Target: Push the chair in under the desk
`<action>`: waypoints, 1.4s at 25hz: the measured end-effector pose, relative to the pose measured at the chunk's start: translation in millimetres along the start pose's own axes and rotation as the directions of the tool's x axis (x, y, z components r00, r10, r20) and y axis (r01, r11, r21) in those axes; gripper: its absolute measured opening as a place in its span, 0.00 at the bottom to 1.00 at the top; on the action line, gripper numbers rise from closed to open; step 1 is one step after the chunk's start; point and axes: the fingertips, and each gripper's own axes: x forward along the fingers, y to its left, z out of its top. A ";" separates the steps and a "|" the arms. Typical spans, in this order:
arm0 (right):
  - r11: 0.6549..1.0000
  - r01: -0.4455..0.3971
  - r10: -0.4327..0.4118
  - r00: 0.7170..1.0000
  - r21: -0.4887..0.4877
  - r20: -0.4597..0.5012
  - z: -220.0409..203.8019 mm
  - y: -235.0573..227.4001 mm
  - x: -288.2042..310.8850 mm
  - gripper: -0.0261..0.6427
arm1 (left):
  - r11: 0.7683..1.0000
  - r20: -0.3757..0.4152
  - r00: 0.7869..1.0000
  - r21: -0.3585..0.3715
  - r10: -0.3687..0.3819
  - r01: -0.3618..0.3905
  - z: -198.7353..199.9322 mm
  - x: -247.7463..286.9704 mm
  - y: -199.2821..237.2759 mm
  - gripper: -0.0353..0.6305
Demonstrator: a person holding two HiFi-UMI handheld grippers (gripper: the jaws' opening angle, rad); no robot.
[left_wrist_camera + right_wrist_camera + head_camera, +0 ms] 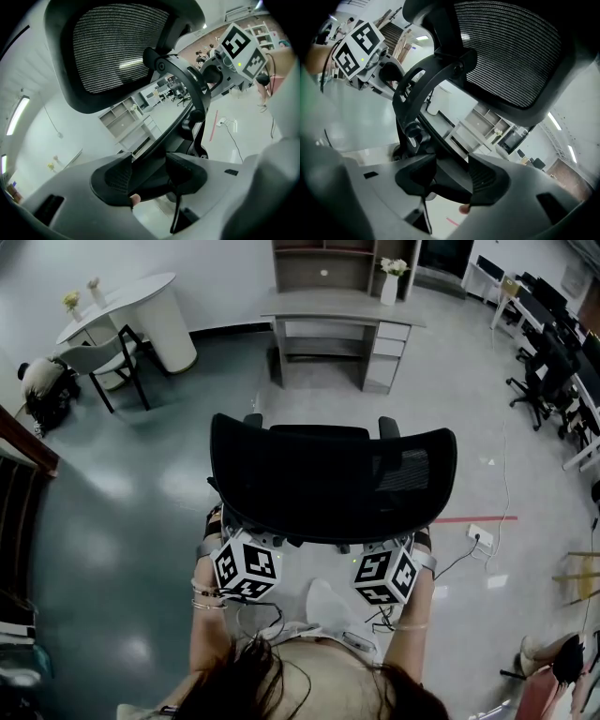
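A black mesh-backed office chair (pixel 333 479) stands on the floor right in front of me, its back towards me. The grey desk (pixel 342 310) with drawers is further ahead, a stretch of floor between it and the chair. My left gripper (pixel 253 540) and right gripper (pixel 382 547) both reach under the lower edge of the backrest. In the left gripper view the left gripper (pixel 147 171) is shut on the chair's dark back frame (pixel 176 119). In the right gripper view the right gripper (pixel 450 173) is shut on the back frame (pixel 417 93) too. The jaw tips are hidden in the head view.
A white vase with flowers (pixel 389 282) stands on the desk's right end. A round white table (pixel 141 296) and a chair (pixel 108 357) are at the far left. A power strip (pixel 480 537) and red tape line (pixel 473 518) lie on the floor at right. Office chairs (pixel 539 381) stand at the far right.
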 end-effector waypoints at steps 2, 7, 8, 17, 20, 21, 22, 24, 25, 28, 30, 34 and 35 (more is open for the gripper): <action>1.000 -0.015 0.015 1.000 0.008 -0.015 1.7 -1.8 5.3 0.37 | 1.000 -0.010 1.000 0.001 -0.006 0.006 -0.1 4.8 3.5 0.38; 0.999 -0.036 0.037 0.999 0.034 -0.039 5.4 -6.4 16.2 0.37 | 1.000 -0.021 1.000 0.000 -0.013 0.013 1.4 14.8 10.0 0.38; 0.998 -0.038 0.039 0.998 0.040 -0.042 5.8 -7.5 18.4 0.37 | 1.000 -0.021 1.000 -0.001 -0.013 0.013 1.7 17.1 10.9 0.38; 0.998 -0.040 0.043 0.997 0.050 -0.063 15.8 -16.7 39.3 0.37 | 1.000 -0.008 1.000 -0.016 0.005 -0.005 5.2 35.9 25.8 0.38; 0.998 -0.040 0.043 0.997 0.047 -0.065 19.7 -19.0 45.3 0.36 | 1.000 -0.017 1.000 -0.020 0.002 -0.002 5.5 40.9 31.0 0.38; 0.998 -0.037 0.040 0.997 0.046 -0.062 20.2 -19.8 47.3 0.36 | 1.000 -0.018 1.000 -0.021 0.004 -0.004 5.7 42.9 31.9 0.38; 0.998 -0.035 0.038 0.997 0.044 -0.060 20.4 -20.6 49.1 0.37 | 1.000 -0.020 1.000 -0.022 0.005 -0.006 6.0 45.0 32.5 0.38; 0.998 -0.036 0.038 0.998 0.043 -0.059 21.0 -22.6 52.8 0.37 | 1.000 -0.026 1.000 -0.025 0.005 -0.006 6.6 48.8 34.2 0.38; 0.998 -0.038 0.041 0.997 0.043 -0.061 22.0 -23.8 55.0 0.36 | 1.000 -0.029 1.000 -0.027 0.004 -0.005 7.2 50.8 35.7 0.38; 0.998 -0.051 0.053 0.996 0.040 -0.070 24.5 -26.3 60.4 0.36 | 0.999 -0.042 0.999 -0.034 -0.001 -0.001 8.2 56.0 39.7 0.38; 0.997 -0.060 0.062 0.995 0.040 -0.075 24.7 -26.4 62.0 0.36 | 0.999 -0.050 0.999 -0.035 -0.004 0.002 8.0 57.6 40.5 0.38; 0.997 -0.068 0.071 0.995 0.044 -0.076 27.2 -28.8 66.7 0.36 | 0.999 -0.045 0.999 -0.035 -0.001 -0.001 9.1 62.8 44.3 0.38; 0.997 -0.069 0.072 0.994 0.042 -0.076 27.9 -29.2 68.2 0.36 | 0.999 -0.040 0.999 -0.034 0.000 -0.002 9.1 64.1 45.5 0.38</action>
